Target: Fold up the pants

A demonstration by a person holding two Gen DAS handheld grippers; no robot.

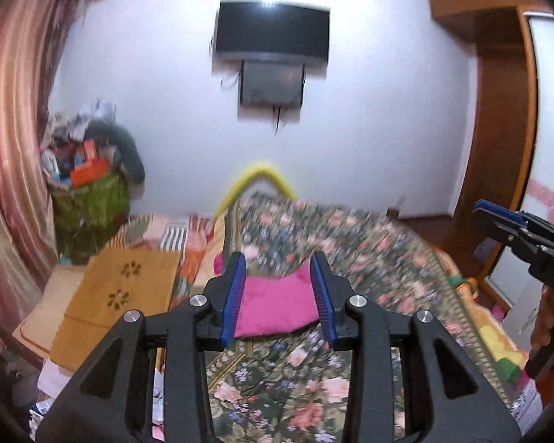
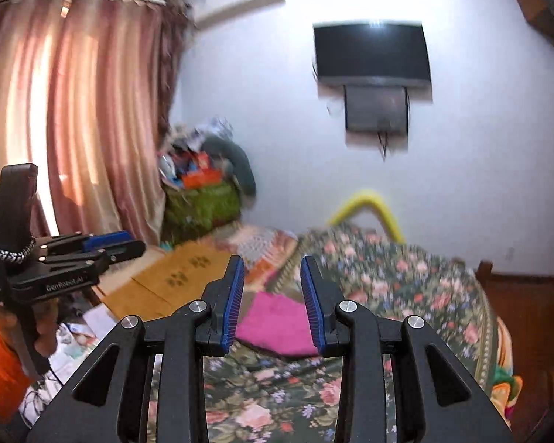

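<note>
Spreading across the lower half of both views, the bed (image 1: 369, 251) carries a dark floral bedspread (image 2: 406, 288), and behind it a pale wall (image 1: 369, 118) holds a black television (image 1: 273, 31) with a smaller dark box (image 1: 271, 85) mounted just under it. Pink curtains (image 2: 74, 110) fill the left of the right wrist view, where their rail and full width show; the left wrist view catches only a curved strip of them at its edge. That left view alone shows a wooden wardrobe frame (image 1: 498, 110) on the right. A heaped green basket (image 2: 203, 199) of clutter stands in the corner beside the curtains, and a yellow curved tube (image 1: 255, 181) rises at the far end of the bed.

The pants (image 1: 277, 306), bright pink and already folded into a flat rectangle, lie on the bedspread, seen between each camera's fingers but below and beyond them, not touched.

The left hand-held gripper (image 1: 279, 295) is raised over the bed with its blue pads a modest gap apart and nothing between them. The right hand-held gripper (image 2: 272, 301) stands likewise, narrowly parted and empty. Each appears side-on in the other's view; the right view also shows an orange sleeve (image 2: 0, 369).
</note>
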